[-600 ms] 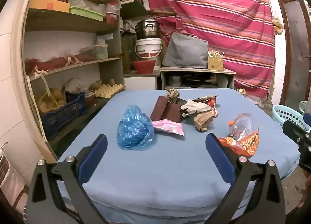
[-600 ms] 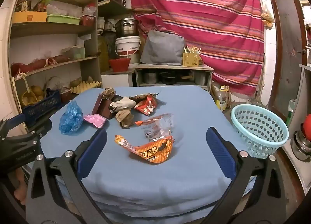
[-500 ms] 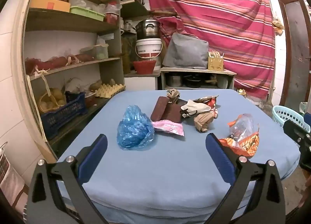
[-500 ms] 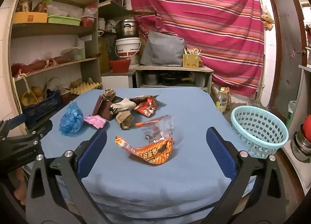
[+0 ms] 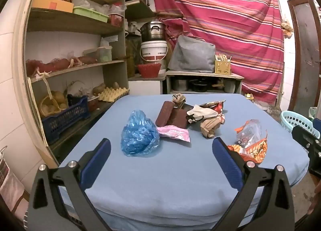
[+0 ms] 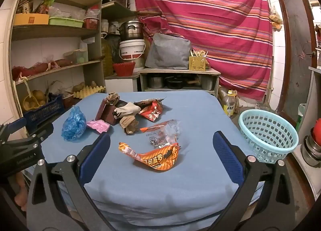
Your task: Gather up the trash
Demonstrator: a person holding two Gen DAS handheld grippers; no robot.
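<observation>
Trash lies on a blue-covered table (image 5: 160, 181): a crumpled blue plastic bag (image 5: 139, 134), a pink wrapper (image 5: 174, 133), brown blocks (image 5: 171, 115), a white rag (image 5: 201, 113), brown crumpled paper (image 5: 208, 127), a clear wrapper (image 6: 165, 132) and an orange snack bag (image 6: 156, 155). A light-blue basket (image 6: 266, 134) stands to the right of the table. My left gripper (image 5: 160, 150) is open and empty, short of the blue bag. My right gripper (image 6: 160, 148) is open and empty, with the orange snack bag between its fingers' lines.
Wooden shelves (image 5: 66, 24) with boxes and produce stand on the left. A dark blue crate (image 5: 66, 115) sits on the low shelf. A cabinet with pots (image 6: 178, 80) and a striped red cloth (image 6: 210, 20) are behind the table. A bottle (image 6: 229, 103) stands on the floor.
Both grippers have crept slightly forward towards the trash. Nothing on the table has moved.
</observation>
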